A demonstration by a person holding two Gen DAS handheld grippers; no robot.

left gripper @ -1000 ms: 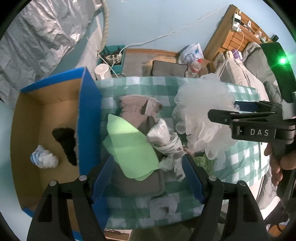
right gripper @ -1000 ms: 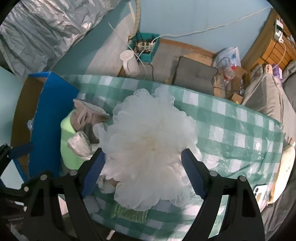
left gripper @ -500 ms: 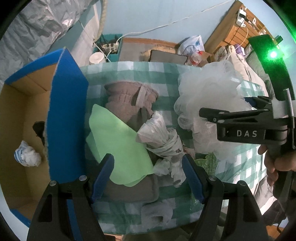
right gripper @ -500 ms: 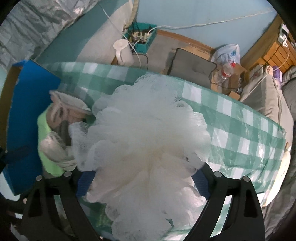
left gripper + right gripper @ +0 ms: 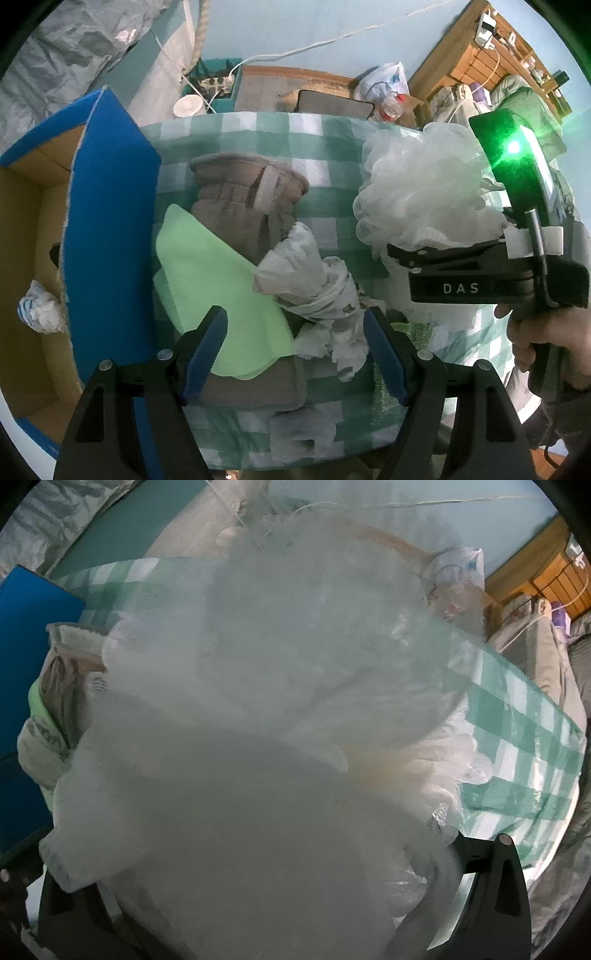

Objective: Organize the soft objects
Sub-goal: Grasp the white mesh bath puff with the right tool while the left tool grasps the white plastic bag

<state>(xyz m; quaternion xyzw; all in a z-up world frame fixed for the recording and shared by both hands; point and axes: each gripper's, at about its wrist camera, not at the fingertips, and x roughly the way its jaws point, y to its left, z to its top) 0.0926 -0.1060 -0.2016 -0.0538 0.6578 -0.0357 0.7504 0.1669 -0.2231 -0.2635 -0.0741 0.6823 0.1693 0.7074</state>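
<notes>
A white mesh bath pouf (image 5: 280,738) fills the right wrist view; its bulk hides my right gripper's fingers. In the left wrist view the pouf (image 5: 417,195) bulges around my right gripper (image 5: 402,258), whose jaws stand in it. My left gripper (image 5: 295,343) is open and empty above a pile: a green cloth (image 5: 218,295), a grey-brown folded cloth (image 5: 243,199) and a knotted white cloth (image 5: 314,280). A blue-edged cardboard box (image 5: 110,206) stands at the left, holding a white-and-blue cloth ball (image 5: 37,314).
The pile lies on a green-checked tablecloth (image 5: 325,144). A small green knit piece (image 5: 413,328) lies under the pouf. Beyond the table's far edge are a power strip, a white cup, a dark cushion and plastic bags on the floor. Wooden shelves stand far right.
My right gripper has moved into the pouf, which now fills its view. My left gripper has drifted right, so the box has slid further left in its view.
</notes>
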